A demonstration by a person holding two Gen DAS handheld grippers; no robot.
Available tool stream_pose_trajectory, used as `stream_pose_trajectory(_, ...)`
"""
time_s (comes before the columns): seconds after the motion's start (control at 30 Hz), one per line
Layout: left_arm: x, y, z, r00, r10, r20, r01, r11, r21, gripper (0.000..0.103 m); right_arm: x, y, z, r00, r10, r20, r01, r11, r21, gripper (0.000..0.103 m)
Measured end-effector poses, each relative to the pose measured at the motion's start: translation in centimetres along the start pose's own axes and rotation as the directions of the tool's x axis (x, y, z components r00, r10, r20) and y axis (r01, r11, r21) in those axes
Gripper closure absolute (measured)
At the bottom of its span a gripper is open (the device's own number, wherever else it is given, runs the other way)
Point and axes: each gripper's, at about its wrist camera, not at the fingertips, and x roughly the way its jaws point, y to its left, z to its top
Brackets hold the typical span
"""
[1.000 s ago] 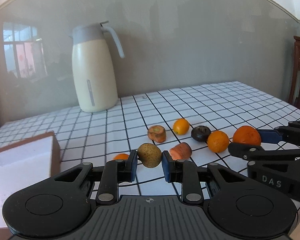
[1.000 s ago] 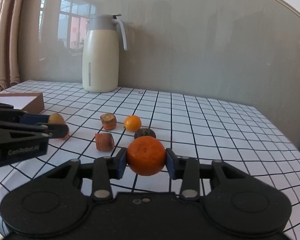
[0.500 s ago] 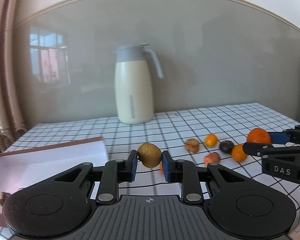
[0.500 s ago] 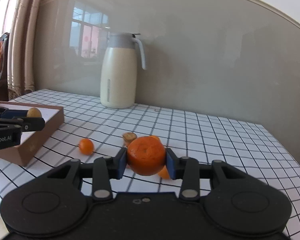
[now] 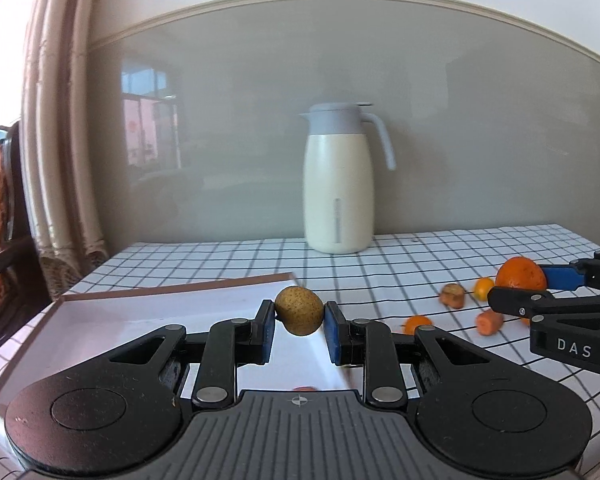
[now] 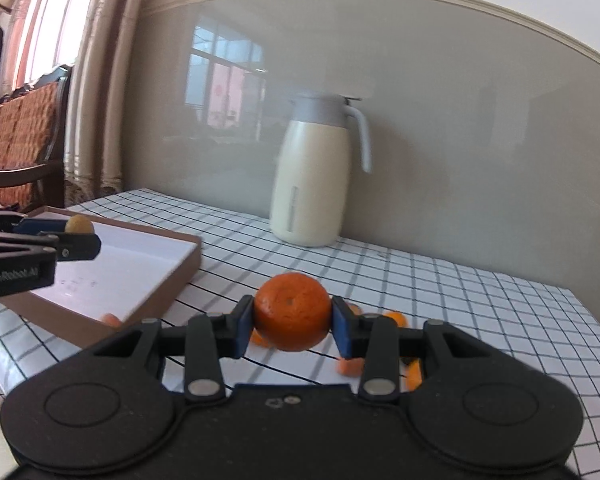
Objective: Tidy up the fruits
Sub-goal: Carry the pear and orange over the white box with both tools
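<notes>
My left gripper (image 5: pixel 299 316) is shut on a small speckled brown pear (image 5: pixel 299 310), held in the air over the shallow brown-rimmed box (image 5: pixel 172 285) with a white inside. My right gripper (image 6: pixel 292 314) is shut on a large orange (image 6: pixel 292 312), held above the checked tablecloth just right of the box (image 6: pixel 180 276). From the right wrist view the left gripper (image 6: pixel 76 236) with the pear (image 6: pixel 79 224) hangs over the box. In the left wrist view the right gripper (image 5: pixel 520 286) and its orange (image 5: pixel 521 273) stand at the right. Loose small oranges (image 5: pixel 417 323) and carrot chunks (image 5: pixel 489 322) lie on the cloth.
A cream jug with a grey lid (image 5: pixel 338 178) stands at the back by the grey wall. The table's left edge meets a curtain (image 5: pixel 60 152) and a wooden chair (image 6: pixel 24 136). A small orange piece (image 6: pixel 112 319) lies in the box's near corner.
Both grippers have swung left and risen with their fruit. The pear went from above the loose fruit to over the box, and the orange now hangs near the box's right edge.
</notes>
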Motion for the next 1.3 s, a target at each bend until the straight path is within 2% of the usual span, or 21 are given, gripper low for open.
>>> stream_pose_trajectory(0.53, -1.3, 5.8, -1.1, 0.994, 0.11, -0.004, -0.11, 0.992, -0.062, 0.077, 0.7, 6.3, 1.4, 0.992, 0.123, 0.039, -0.12, 0.99, -0.07, 0.072)
stream_pose_trajectory(0.9, -1.4, 9.0, -2.1, 0.985, 0.17, -0.021, -0.171, 0.98, -0.102, 0.077, 1.3, 8.8, 2.4, 0.982, 0.182, 0.054, -0.176, 0.979, -0.1, 0.072)
stream_pose_trajectory(1.3, -0.8, 12.8, -2.5, 0.966, 0.257, -0.036, -0.259, 0.96, -0.106, 0.077, 3.5, 10.9, 3.9, 0.97, 0.237, 0.055, -0.229, 0.965, -0.129, 0.071)
